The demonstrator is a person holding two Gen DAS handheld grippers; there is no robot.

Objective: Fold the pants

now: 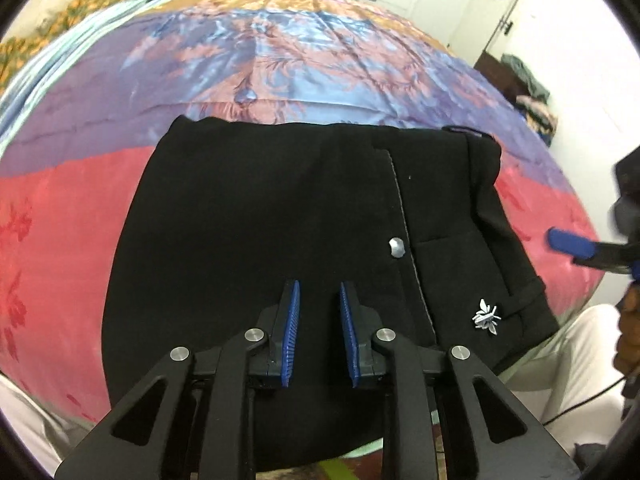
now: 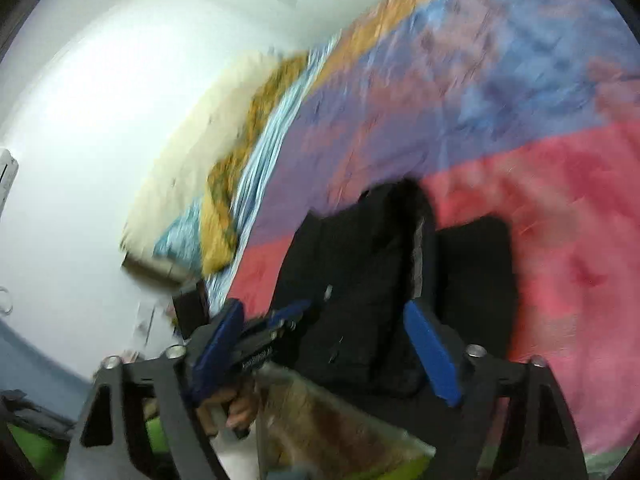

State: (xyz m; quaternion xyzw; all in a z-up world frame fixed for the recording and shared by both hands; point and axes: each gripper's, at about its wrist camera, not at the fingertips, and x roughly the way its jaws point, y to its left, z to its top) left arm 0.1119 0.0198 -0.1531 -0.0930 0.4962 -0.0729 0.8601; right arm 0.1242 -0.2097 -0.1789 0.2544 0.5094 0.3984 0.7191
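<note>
Black pants (image 1: pixel 280 240) lie folded into a compact block on the bed, waistband to the right, with a silver button (image 1: pixel 397 247) and a silver insect emblem (image 1: pixel 486 315). My left gripper (image 1: pixel 319 286) hovers over their near edge, jaws open a little and holding nothing. My right gripper (image 1: pixel 568 245) shows at the right edge, off the cloth. In the blurred right wrist view the pants (image 2: pixel 368 280) lie ahead of my right gripper (image 2: pixel 324 316), which is open wide and empty, with the left gripper (image 2: pixel 280 316) in front of it.
The bed carries a satin sheet with red, purple and blue bands (image 1: pixel 280 64). Pillows and a folded blanket (image 2: pixel 224 184) lie at its head by the white wall. A clothes pile (image 1: pixel 528 92) sits by a white door. The bed's near edge (image 2: pixel 360 420) is below the grippers.
</note>
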